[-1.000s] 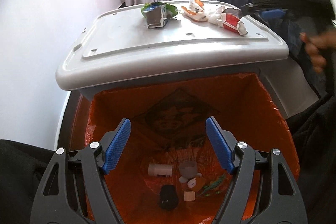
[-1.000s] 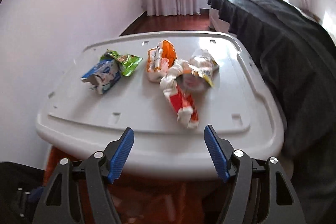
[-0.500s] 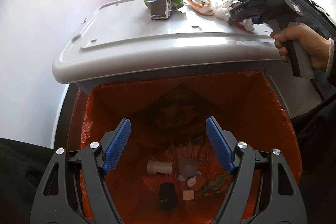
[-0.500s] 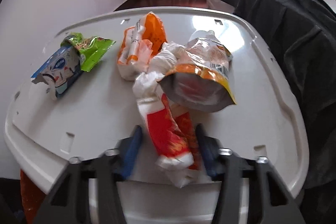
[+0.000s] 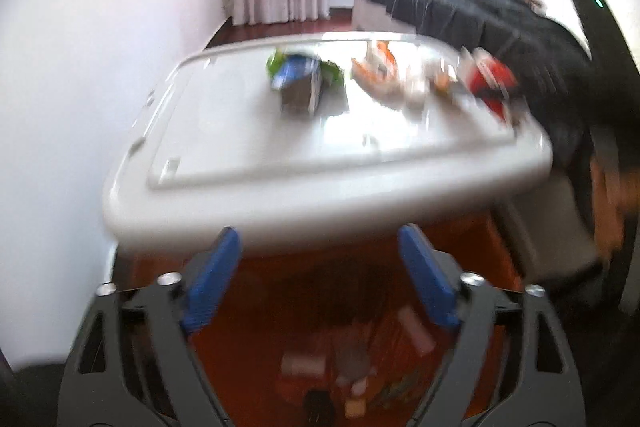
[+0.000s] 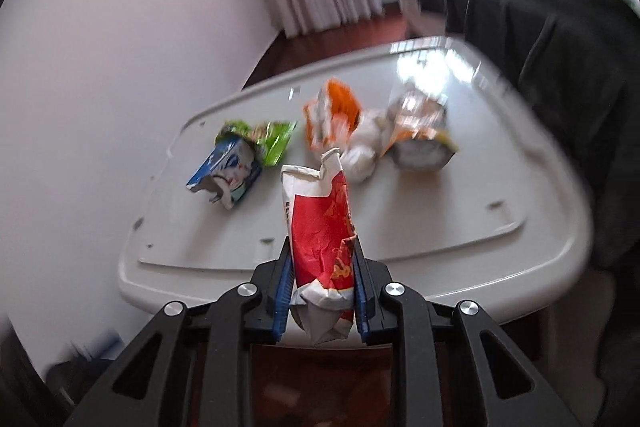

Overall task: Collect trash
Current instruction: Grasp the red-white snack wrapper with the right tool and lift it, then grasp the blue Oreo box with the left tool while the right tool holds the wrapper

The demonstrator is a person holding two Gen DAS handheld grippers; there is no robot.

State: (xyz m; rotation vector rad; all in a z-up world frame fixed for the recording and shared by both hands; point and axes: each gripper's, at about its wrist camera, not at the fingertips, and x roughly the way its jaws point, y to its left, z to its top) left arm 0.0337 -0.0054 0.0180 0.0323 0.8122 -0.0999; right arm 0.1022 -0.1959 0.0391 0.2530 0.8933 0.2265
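1. Right gripper [image 6: 322, 287] clamps the red-and-white wrapper [image 6: 320, 227], lifted above the near edge of the white lid [image 6: 460, 211].
2. The wrapper's long axis points away, toward the lid's far side.
3. Left gripper [image 5: 318, 279] gapes wide, holding nothing, below the lid's near edge.

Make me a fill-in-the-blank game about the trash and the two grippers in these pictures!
1. The right gripper is shut on a crumpled wrapper that is white and ____.
2. The left gripper holds nothing, and its jaws are ____.
3. The bin liner below the left gripper is coloured ____.
4. The blue and white torn packet lies on the white plastic lid beside a wrapper coloured ____.

Missing words: red; open; orange; green
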